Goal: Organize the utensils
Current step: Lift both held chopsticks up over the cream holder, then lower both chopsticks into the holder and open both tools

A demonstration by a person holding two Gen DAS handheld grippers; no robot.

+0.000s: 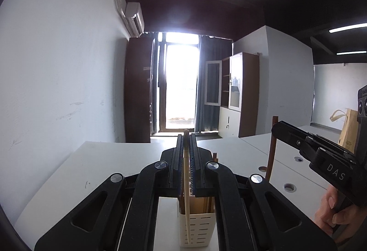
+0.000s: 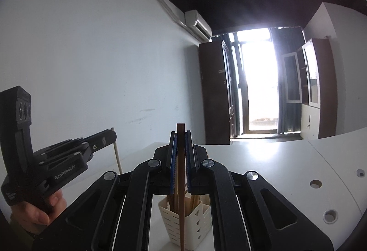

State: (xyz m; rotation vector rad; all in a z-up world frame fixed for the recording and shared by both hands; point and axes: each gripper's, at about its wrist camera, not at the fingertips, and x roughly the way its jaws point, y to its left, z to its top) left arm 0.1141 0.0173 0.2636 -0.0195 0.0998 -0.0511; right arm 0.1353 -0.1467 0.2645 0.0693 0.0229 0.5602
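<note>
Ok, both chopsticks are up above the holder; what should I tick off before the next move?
1. Left hand-held gripper shut on the pale chopstick: ok.
2. Right hand-held gripper shut on the dark brown chopstick: ok.
3. Both sticks roughly upright: ok.
4. Cream slotted holder standing on the white table: ok.
5. Lower tips clear of the holder's rim: cannot tell.
6. The two grippers apart, not touching: ok.

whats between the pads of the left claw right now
A pale chopstick, clamped upright between the left claw pads, its lower end hanging in front of the cream utensil holder. The left wrist view shows it.
</note>
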